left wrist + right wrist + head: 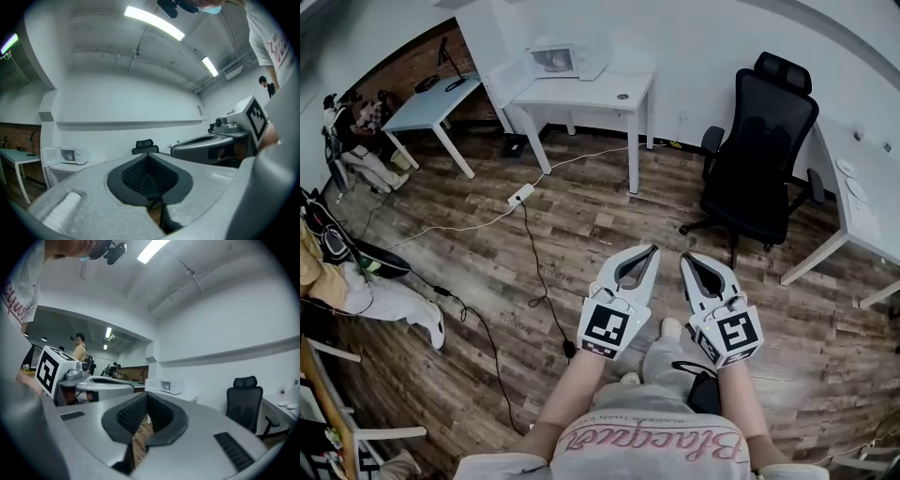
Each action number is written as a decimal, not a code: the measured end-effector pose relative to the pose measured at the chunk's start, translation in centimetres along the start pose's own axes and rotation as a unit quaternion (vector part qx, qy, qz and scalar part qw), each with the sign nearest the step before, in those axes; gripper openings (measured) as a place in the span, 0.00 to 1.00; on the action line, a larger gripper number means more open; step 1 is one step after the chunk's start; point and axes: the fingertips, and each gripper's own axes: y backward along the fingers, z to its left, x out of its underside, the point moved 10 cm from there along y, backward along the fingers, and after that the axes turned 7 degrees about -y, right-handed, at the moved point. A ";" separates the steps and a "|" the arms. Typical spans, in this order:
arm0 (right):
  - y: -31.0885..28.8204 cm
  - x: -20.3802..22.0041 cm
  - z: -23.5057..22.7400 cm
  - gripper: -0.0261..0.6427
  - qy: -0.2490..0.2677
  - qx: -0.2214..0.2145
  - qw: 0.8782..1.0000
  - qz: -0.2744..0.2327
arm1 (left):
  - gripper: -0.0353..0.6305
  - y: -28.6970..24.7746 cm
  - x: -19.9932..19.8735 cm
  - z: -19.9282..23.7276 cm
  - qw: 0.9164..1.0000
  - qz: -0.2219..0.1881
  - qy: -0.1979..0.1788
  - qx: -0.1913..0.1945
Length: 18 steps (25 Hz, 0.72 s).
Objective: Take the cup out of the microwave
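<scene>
Head view: microwave [574, 62] sits on white table [600, 94], cup [554, 62] a small pinkish shape inside it. Left gripper [649, 249] and right gripper [686, 257] well apart from table, side by side, jaws pressed together, empty.

The person holds the left gripper [648, 254] and the right gripper [688, 262] out in front, level and side by side, each with its jaws closed together and nothing between them.
</scene>
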 end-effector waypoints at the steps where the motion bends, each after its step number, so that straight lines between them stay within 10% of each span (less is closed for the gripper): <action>1: -0.5 0.0 -0.4 0.06 -0.002 -0.001 1.000 -0.001 | 0.06 -0.4 0.0 0.3 1.000 -0.001 0.000 -0.003; 18: -9.6 -0.3 -9.7 0.06 -0.012 -0.049 0.999 0.009 | 0.06 -9.7 1.4 6.3 0.998 -0.003 0.007 -0.060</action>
